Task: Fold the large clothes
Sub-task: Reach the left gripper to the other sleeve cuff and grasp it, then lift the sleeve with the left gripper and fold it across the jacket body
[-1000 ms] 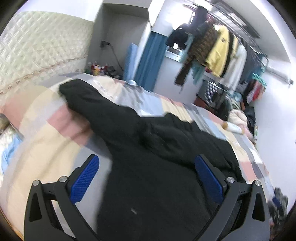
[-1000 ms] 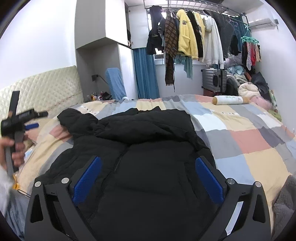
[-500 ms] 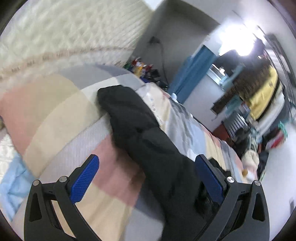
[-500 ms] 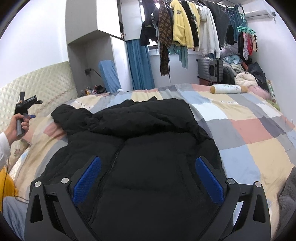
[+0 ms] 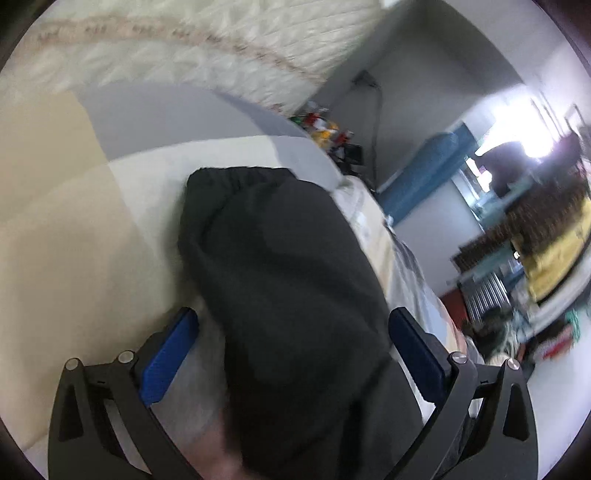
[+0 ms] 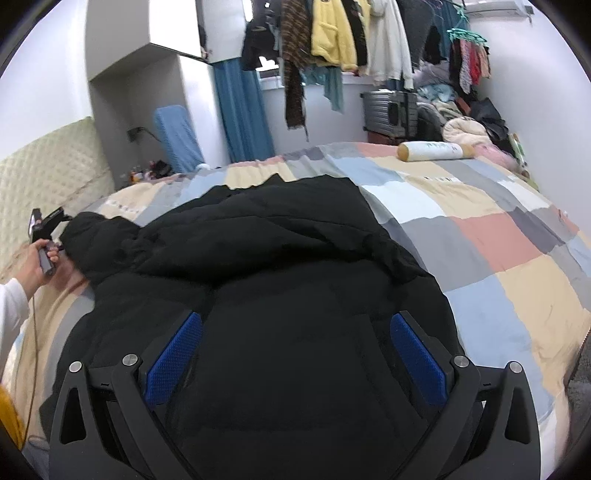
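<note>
A large black padded jacket (image 6: 288, 295) lies spread on the patchwork bed quilt (image 6: 498, 236). Its left sleeve (image 5: 280, 266) stretches toward the headboard, cuff at the far end. My left gripper (image 5: 293, 343) is open, its blue pads either side of the sleeve, close above it. In the right wrist view the left gripper (image 6: 46, 229) shows at the sleeve's cuff, held by a hand. My right gripper (image 6: 295, 350) is open and hovers over the jacket's body, holding nothing.
A quilted cream headboard (image 5: 207, 40) runs behind the bed. A cylindrical pillow (image 6: 436, 151) lies at the bed's far right. Clothes hang on a rack (image 6: 332, 33) by the window, with a suitcase (image 6: 391, 110) below. Small items clutter a bedside shelf (image 5: 325, 129).
My left gripper has moved along the sleeve toward the headboard and now sits close over the cuff end. My right gripper has dipped slightly nearer the jacket body.
</note>
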The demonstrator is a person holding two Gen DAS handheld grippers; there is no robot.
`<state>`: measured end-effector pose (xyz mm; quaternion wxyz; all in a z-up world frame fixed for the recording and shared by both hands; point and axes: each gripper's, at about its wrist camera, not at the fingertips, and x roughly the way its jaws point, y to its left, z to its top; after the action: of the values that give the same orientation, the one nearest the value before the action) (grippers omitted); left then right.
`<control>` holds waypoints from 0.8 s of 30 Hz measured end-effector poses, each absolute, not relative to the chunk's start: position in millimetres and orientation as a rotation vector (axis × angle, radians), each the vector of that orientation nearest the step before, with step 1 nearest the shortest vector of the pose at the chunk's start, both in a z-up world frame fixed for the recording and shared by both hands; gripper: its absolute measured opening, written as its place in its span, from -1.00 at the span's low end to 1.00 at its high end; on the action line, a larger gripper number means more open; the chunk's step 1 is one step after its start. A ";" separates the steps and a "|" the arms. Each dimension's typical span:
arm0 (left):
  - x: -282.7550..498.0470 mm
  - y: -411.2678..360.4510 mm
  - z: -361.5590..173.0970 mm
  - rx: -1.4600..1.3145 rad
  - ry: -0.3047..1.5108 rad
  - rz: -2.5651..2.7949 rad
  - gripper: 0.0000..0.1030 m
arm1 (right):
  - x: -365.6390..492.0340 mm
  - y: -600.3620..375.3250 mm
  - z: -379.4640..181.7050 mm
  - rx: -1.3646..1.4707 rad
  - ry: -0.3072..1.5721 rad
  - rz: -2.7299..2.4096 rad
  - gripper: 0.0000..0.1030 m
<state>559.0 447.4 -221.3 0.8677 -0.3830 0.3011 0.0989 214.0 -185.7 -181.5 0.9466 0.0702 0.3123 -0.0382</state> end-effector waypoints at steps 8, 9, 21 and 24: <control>588.1 446.9 -225.9 -0.732 0.633 0.262 0.27 | 238.0 -181.9 -200.0 0.124 0.716 -0.102 0.99; 589.5 446.8 -225.9 -0.730 0.644 0.260 0.08 | 238.4 -180.2 -201.0 0.119 0.718 -0.100 0.99; 513.5 462.6 -155.9 -0.662 0.554 0.461 -0.88 | 216.9 -186.6 -184.4 0.127 0.675 -0.070 0.99; 485.0 469.2 -140.2 -0.646 0.534 0.511 -0.90 | 212.6 -190.5 -182.2 0.138 0.673 -0.070 0.99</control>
<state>485.0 469.2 -140.2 0.8820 -0.3103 0.2563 0.2453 212.6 -190.5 -182.2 0.9409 0.0677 0.3300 -0.0344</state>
